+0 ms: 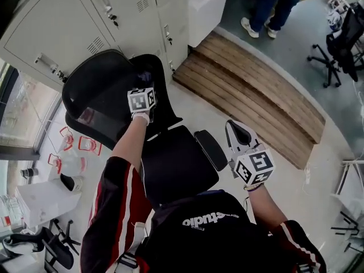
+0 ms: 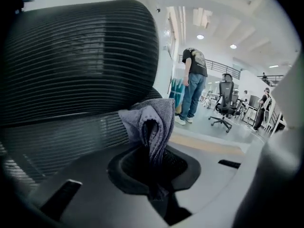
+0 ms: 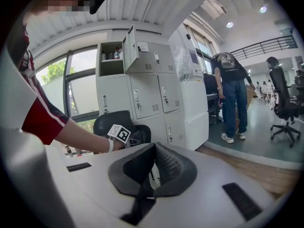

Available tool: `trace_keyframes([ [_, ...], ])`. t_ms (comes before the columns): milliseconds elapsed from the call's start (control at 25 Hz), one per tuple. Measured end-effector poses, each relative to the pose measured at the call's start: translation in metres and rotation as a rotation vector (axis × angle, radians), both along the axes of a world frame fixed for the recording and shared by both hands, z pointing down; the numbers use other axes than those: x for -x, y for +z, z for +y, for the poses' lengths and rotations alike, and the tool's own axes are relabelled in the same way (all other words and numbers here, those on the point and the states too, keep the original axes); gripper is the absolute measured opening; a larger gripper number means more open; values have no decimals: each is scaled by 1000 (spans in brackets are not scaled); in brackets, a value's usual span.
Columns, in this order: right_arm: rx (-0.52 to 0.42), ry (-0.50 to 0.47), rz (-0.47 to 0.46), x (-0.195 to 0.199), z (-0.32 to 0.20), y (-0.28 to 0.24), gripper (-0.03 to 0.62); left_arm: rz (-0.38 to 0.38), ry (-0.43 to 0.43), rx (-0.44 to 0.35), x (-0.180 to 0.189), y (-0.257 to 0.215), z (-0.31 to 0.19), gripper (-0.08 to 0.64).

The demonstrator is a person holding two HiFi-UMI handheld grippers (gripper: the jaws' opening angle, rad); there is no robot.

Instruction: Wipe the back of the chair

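Nearest, the right gripper hangs idle, jaws together and empty. Farther left, the left gripper clamps a grey microfibre cloth against the black mesh chair back, likely for wiping.

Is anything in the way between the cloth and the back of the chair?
No, nothing visible is. The left gripper holds the cloth right up beside the ribbed chair back, with no object between them.
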State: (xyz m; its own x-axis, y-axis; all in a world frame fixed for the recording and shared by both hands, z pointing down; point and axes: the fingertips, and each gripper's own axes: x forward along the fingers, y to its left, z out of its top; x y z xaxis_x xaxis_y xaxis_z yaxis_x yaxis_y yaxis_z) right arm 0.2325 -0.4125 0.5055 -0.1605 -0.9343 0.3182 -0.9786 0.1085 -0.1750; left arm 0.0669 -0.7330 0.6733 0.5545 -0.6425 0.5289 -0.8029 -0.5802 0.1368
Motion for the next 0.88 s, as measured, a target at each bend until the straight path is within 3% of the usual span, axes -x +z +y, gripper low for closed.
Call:
trace_keyframes([
  [240, 14, 75, 3, -29, 24, 2, -3, 29, 78, 9, -61, -7, 7, 55],
  [440, 12, 85, -3, -37, 33, 1, -3, 57, 125, -23, -81, -18, 19, 55],
  [600, -7, 40, -9, -21, 33, -6, -3, 76, 105, -34, -58, -29, 32, 55],
  [880, -41, -90, -23, 33, 23, -18, -3, 88, 88, -72, 17, -53, 73, 55],
])
